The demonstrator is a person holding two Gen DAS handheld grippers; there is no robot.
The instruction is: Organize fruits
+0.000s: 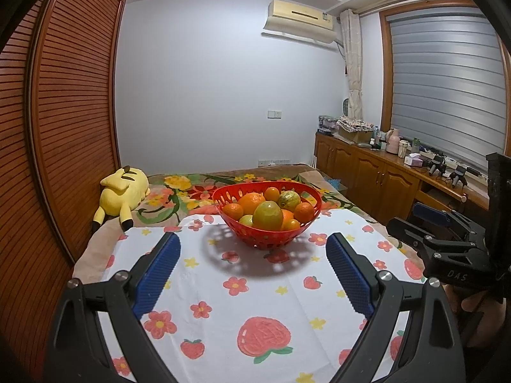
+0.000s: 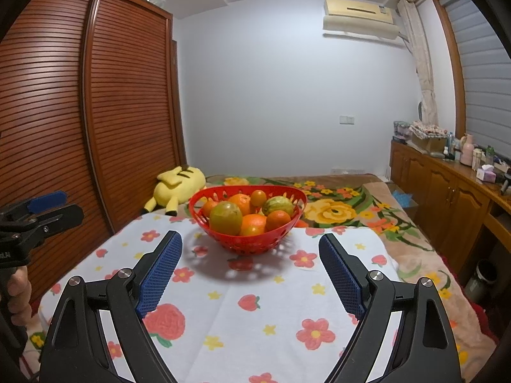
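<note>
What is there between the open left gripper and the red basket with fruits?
Only bare flowered cloth and the basket's shadow lie between the left gripper and the red basket, as the left wrist view shows.

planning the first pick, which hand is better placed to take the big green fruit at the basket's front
Left, marginally. The big green fruit sits centred between the left gripper jaws; for the right gripper it lies left of centre. Both are open and short of the red basket.

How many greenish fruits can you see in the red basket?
3 show: a large yellow-green fruit at the front, a mottled green one at the back right, a small one low front-left. Others may be buried.
</note>
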